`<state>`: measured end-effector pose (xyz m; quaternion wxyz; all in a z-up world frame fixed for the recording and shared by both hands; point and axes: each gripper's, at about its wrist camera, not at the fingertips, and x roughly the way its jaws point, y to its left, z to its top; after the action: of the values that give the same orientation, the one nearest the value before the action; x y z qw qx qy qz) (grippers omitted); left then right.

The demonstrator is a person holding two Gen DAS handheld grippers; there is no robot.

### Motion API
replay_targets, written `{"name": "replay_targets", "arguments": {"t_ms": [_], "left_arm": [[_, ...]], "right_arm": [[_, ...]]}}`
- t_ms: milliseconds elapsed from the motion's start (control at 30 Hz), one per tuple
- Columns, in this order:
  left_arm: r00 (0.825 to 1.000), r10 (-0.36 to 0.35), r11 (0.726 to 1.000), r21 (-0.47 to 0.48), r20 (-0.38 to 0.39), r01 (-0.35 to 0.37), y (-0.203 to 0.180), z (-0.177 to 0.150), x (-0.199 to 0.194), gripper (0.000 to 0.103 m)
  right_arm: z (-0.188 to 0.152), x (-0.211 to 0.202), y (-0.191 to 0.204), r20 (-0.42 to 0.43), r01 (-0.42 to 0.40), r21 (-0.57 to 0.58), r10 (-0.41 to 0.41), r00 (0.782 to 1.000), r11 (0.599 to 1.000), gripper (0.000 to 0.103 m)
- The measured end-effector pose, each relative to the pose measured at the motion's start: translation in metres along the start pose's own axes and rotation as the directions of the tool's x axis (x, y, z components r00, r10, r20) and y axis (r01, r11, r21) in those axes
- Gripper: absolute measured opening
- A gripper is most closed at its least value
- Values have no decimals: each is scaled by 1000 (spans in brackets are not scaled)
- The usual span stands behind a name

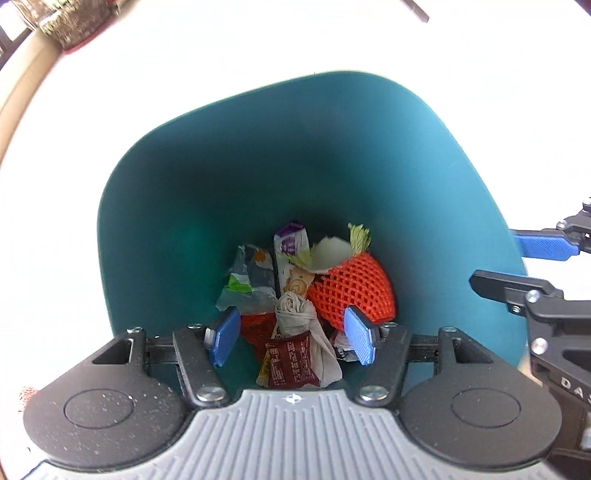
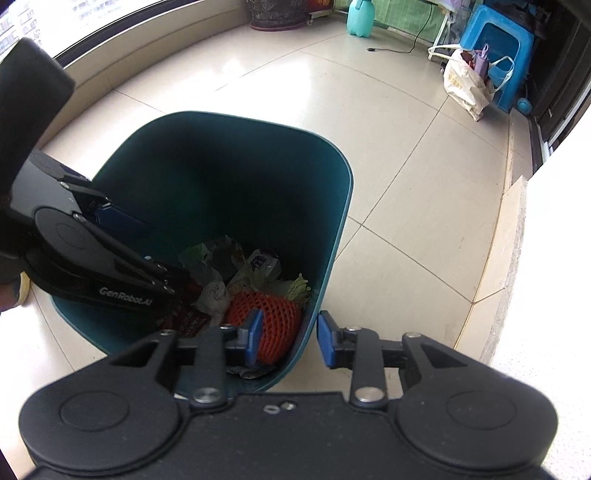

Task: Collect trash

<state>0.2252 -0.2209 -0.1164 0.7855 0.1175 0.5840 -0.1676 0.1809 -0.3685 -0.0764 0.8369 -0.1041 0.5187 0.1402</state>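
Observation:
A teal trash bin (image 1: 221, 177) stands on the floor and also shows in the right wrist view (image 2: 332, 206). Inside lie an orange foam net (image 1: 351, 288), a crumpled tissue (image 1: 299, 314), a dark red wrapper (image 1: 288, 365) and other wrappers (image 1: 251, 280). The net shows in the right wrist view too (image 2: 273, 314). My left gripper (image 1: 291, 338) is open and empty over the bin's mouth. My right gripper (image 2: 290, 338) is open, its jaws either side of the bin's right wall; it appears in the left wrist view (image 1: 517, 269).
Pale tiled floor (image 2: 406, 129) surrounds the bin. A stone ledge (image 2: 513, 258) runs along the right. Far back stand a blue plastic stool (image 2: 495, 48), a white bag (image 2: 465, 81), a green jug (image 2: 360, 18) and a plant pot (image 2: 277, 14).

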Motion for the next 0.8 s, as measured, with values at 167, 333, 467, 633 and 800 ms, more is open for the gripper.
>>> {"name": "replay_targets", "arguments": {"t_ms": [167,333,467,633,800], "left_arm": [[996,-3,1000,-4,90,3,6,-23,-44,61],[986,-11,999,-41,164,18,14,-44,-85,61],[973,-3,999,-41,230,13,14,-66,-112,62],[945,17,999,-37,327,-5,15,-95,-141,72],[914,11,999,-44,405,7,19,-122,-167,80]], "right_arm": [[-6,-37,14,67,-9,12,8,998,1000,34],[-17,-70,36,143,1,27,-4,990,1000,42],[-27,-98,49,217,-4,69,-12,976,998,50],[-43,-130,60,308,-32,132,-10,951,991,63],[-63,-150,76,391,-52,144,-8,920,988,84]]}}
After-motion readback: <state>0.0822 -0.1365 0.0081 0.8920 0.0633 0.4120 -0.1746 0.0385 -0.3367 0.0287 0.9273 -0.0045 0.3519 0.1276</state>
